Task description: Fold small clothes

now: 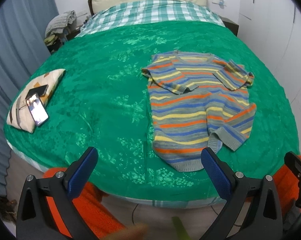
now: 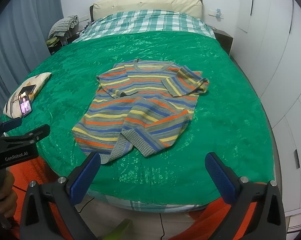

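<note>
The right gripper and left gripper gape wide; the left reads "GenRobot.AI". The striped sweater lies just beyond, untouched, on the green bedspread.

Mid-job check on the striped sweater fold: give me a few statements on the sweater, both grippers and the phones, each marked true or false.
1. The striped sweater lies on the green bedspread. True.
2. The left gripper is shut on the sweater's hem. False: its jaws stand wide open and hold nothing.
3. Both sleeves are already folded in over the chest. True.
4. The right gripper is open and empty. True.
5. The lit phone lies on the sweater. False: it leans on the small pillow at the bed's left side, apart from the sweater.
6. The sweater's bottom right corner lies flat. False: it is turned up over the body.
</note>
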